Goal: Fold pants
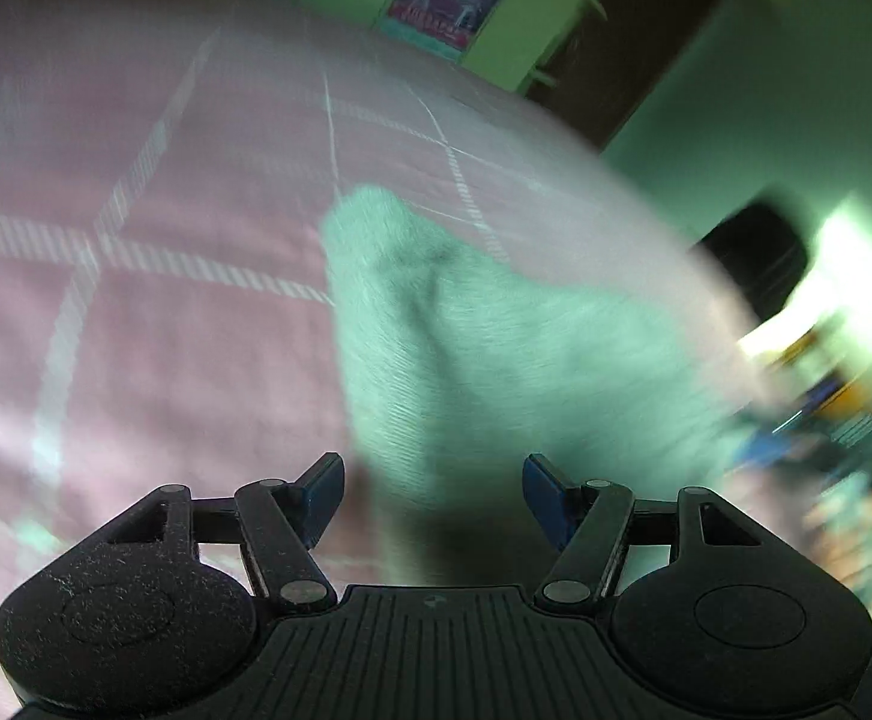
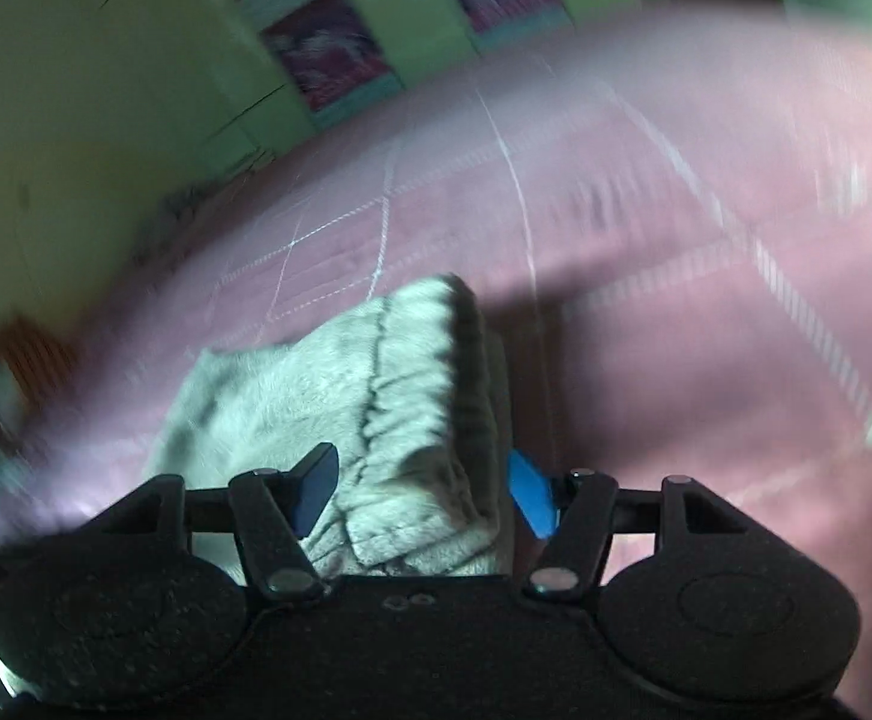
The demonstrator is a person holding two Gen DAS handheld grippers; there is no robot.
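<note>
1. Pants (image 2: 339,420), pale grey and bunched into a folded heap, are lying on the pink bed cover (image 2: 706,360); motion blur is smearing both views, so the seams and edges are hard to make out.
2. The left claw (image 1: 432,498) is standing open, with nothing pinched; the pants (image 1: 496,348) are lying ahead of it.
3. The right claw (image 2: 423,495) is also standing open, its blue pads flanking the fabric without pressing it.
4. Only the left view is showing a dark doorway (image 1: 628,48).
</note>
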